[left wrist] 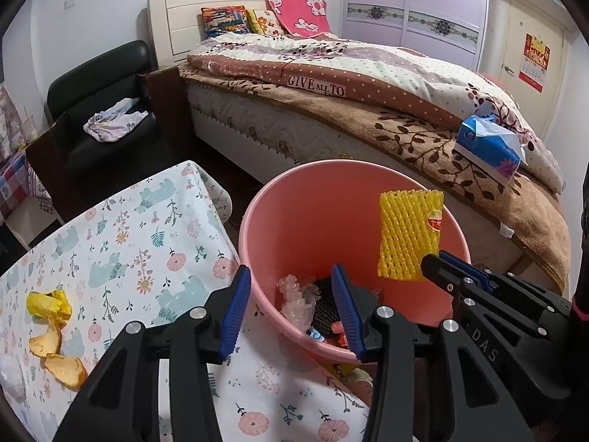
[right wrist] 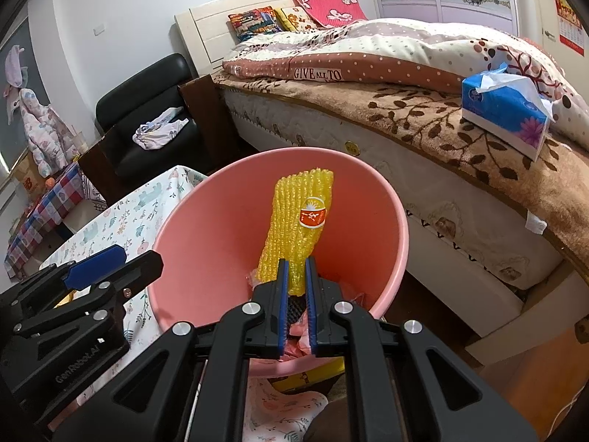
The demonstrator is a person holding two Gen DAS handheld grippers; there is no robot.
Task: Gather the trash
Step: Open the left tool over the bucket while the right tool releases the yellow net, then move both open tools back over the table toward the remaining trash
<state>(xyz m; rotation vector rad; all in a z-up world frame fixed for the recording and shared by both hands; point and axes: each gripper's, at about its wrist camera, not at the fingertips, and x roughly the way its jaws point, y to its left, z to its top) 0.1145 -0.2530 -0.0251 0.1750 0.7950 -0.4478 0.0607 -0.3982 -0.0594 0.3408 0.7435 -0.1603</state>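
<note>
A: Where was the yellow foam net (right wrist: 300, 221)?
B: Clamped by its lower end in the right gripper (right wrist: 296, 287), standing upright over the pink bin (left wrist: 279, 199).
A: And the left gripper (left wrist: 294, 305)?
B: Its jaws stood wide with nothing between them, at the bin's near rim. Crumpled plastic (left wrist: 296, 296) and wrappers lay in the bin's bottom.
A: Anything left on the table (left wrist: 121, 228)?
B: Orange peels (left wrist: 55, 353) and a yellow scrap (left wrist: 49, 304), by its left edge.

Two close wrist views, angled down, sharing pink bin (left wrist: 279, 199) and bed (right wrist: 441, 136)
</note>
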